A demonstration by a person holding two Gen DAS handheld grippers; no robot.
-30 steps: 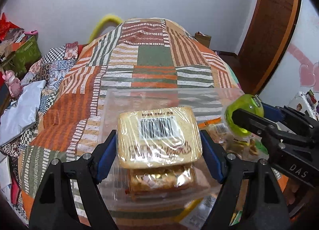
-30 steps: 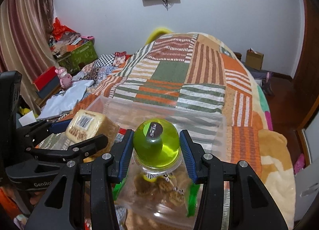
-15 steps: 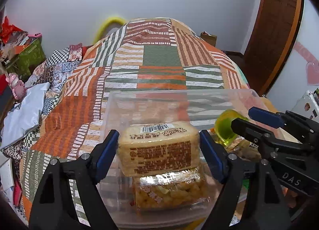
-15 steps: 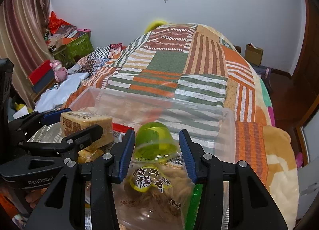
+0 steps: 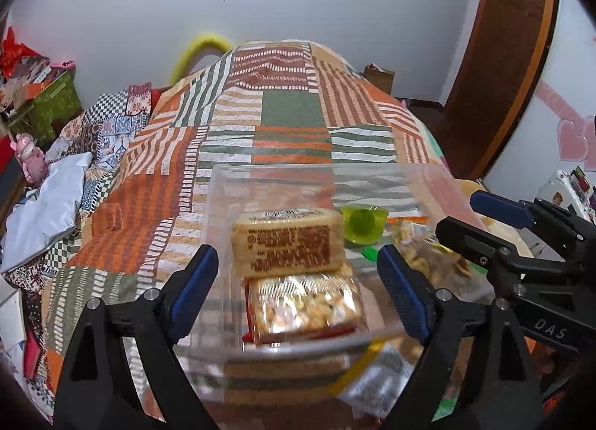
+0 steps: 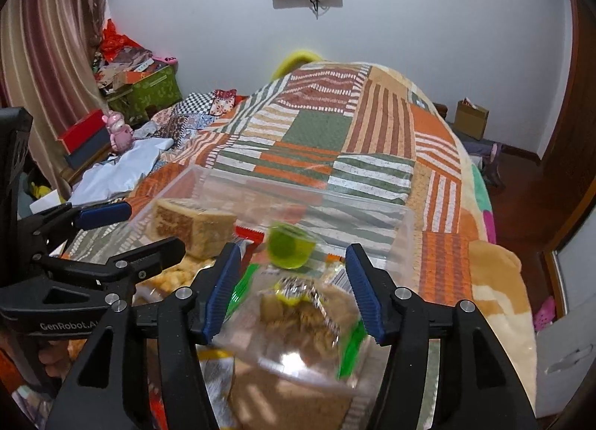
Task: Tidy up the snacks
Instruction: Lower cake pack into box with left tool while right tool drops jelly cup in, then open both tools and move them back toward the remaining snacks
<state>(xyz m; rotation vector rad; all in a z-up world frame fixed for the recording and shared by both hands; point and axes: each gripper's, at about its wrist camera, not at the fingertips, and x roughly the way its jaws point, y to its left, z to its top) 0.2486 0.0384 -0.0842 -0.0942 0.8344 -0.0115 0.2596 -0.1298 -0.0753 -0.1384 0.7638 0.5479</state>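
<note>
Left gripper (image 5: 298,281): fingers spread, jaws just been opening, gripping nothing. Ahead of and between them, a wrapped cake (image 5: 287,242) rests on a nut bar (image 5: 305,309) inside the clear plastic bin (image 5: 316,173) on the bed (image 5: 290,113).

Right gripper (image 6: 292,286): fingers apart, jaws likewise just been opening, pads clear. Just beyond its fingertips, a green jelly cup (image 6: 288,245) lies tipped in the bin; a biscuit bag (image 6: 298,314) sits between the fingers.

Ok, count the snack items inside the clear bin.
4 visible in the clear bin: wrapped cake at left, nut bar nearer the camera, green jelly cup mid-bin, cracker bag at right. More may be hidden beneath.
</note>
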